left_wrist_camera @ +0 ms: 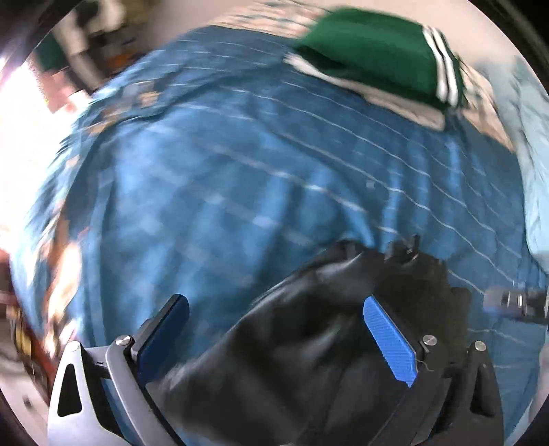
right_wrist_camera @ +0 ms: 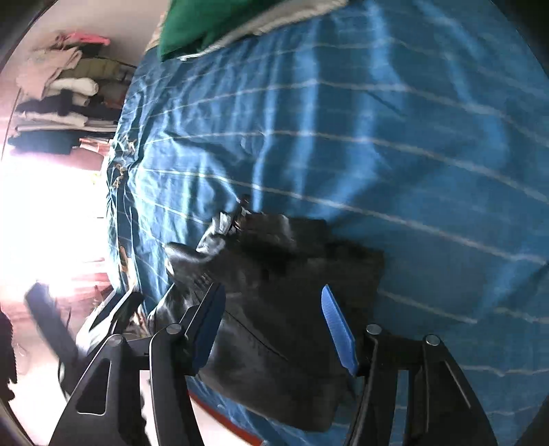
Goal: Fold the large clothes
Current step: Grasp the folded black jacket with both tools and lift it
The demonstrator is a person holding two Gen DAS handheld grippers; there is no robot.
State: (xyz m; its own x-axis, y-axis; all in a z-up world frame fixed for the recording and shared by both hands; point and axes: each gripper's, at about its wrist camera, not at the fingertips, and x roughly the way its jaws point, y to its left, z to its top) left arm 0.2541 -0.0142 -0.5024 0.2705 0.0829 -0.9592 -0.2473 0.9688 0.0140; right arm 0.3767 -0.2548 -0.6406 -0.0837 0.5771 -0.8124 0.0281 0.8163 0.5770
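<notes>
A black garment lies bunched on the blue striped bedspread; it has a zipper pull at its far edge. My left gripper is open, its blue pads wide apart just above the garment, gripping nothing. In the right wrist view the same black garment lies at the bed's near edge. My right gripper is open above it, pads apart and empty. The other gripper shows at the right edge of the left wrist view.
A folded green garment with white stripes rests on a grey one at the far side of the bed, also seen in the right wrist view. A pale blue cloth lies at right. Shelves of stacked clothes stand beyond the bed.
</notes>
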